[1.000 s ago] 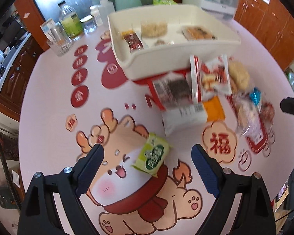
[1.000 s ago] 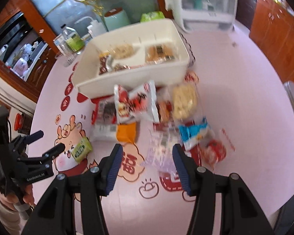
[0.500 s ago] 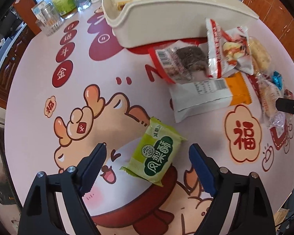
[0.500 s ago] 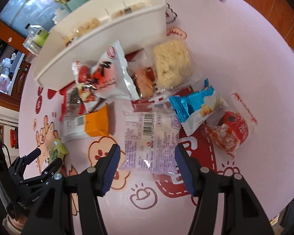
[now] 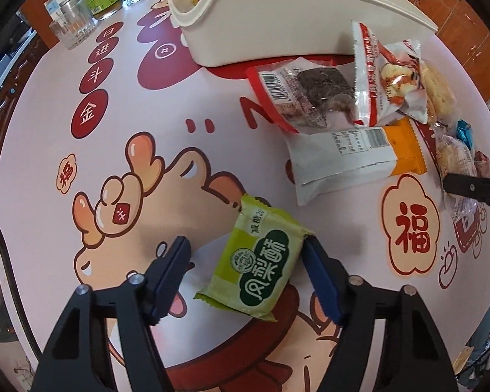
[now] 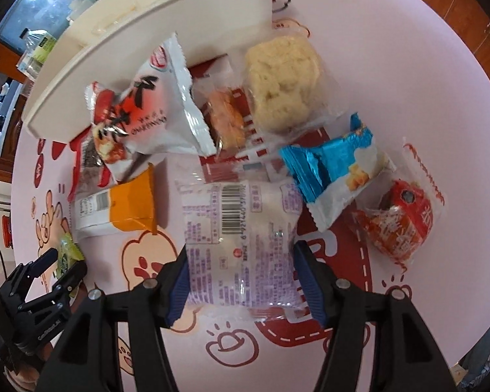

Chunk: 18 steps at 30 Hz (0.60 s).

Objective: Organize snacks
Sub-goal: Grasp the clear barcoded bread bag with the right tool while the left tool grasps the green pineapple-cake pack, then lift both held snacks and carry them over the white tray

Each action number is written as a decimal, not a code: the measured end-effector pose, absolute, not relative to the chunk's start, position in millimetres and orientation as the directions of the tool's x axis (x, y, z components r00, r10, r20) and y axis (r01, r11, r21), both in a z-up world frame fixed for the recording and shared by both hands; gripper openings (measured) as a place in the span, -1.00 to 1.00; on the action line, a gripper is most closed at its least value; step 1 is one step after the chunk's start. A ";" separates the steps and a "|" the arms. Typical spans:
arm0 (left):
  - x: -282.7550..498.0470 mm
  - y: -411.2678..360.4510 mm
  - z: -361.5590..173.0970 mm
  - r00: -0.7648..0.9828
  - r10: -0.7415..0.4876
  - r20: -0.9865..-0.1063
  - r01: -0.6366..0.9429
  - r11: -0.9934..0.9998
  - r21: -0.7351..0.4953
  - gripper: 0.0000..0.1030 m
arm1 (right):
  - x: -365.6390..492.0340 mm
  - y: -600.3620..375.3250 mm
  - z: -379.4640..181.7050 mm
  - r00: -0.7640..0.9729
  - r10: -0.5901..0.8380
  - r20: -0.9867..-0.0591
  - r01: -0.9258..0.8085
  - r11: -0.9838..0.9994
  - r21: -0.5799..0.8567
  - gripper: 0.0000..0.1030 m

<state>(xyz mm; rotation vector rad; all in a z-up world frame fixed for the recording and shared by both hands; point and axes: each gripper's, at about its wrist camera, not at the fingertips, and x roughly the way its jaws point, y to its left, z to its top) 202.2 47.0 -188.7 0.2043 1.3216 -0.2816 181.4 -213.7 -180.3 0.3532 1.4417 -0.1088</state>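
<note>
Left gripper (image 5: 246,272), jaws closing astride green packet (image 5: 256,263), long axis 1 to 7 o'clock | right gripper (image 6: 241,289), jaws opening astride purple-print packet (image 6: 241,245).

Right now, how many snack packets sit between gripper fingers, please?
2: the green packet, inside the closing left gripper; the purple-printed packet, inside the opening right gripper. None seems hidden.
</note>
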 end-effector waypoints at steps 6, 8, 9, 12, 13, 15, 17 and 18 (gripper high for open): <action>196.8 31.6 -184.8 0.237 -0.094 -0.967 0.339 0.941 -0.008 -0.24 | 180.1 -206.0 -186.1 0.143 0.100 -0.985 0.268 0.954 0.136 0.18; 195.6 28.7 -183.5 0.240 -0.094 -0.966 0.338 0.941 -0.008 -0.31 | 178.3 -201.5 -186.8 0.146 0.083 -0.986 0.251 0.961 0.118 0.16; 195.1 27.6 -183.4 0.244 -0.089 -0.966 0.333 0.943 -0.003 -0.31 | 177.3 -197.7 -187.7 0.150 0.074 -0.986 0.245 0.963 0.110 0.12; 195.0 28.9 -183.1 0.251 -0.094 -0.963 0.310 0.950 -0.012 -0.32 | 171.8 -191.8 -187.9 0.162 0.061 -0.985 0.228 0.969 0.098 0.07; 193.2 29.6 -184.0 0.254 -0.093 -0.963 0.307 0.952 -0.011 -0.32 | 169.7 -186.0 -188.9 0.165 0.057 -0.985 0.223 0.970 0.093 0.06; 189.1 30.6 -183.1 0.257 -0.088 -0.962 0.295 0.955 -0.009 -0.32 | 166.7 -181.8 -189.6 0.168 0.053 -0.984 0.212 0.973 0.089 -0.01; 186.4 35.2 -181.8 0.257 -0.087 -0.963 0.278 0.960 -0.013 -0.32 | 163.1 -176.4 -190.2 0.170 0.055 -0.984 0.203 0.975 0.089 -0.04; 185.2 36.2 -181.6 0.257 -0.086 -0.963 0.269 0.963 -0.015 -0.32 | 165.0 -177.0 -187.8 0.170 0.057 -0.984 0.200 0.976 0.091 -0.06</action>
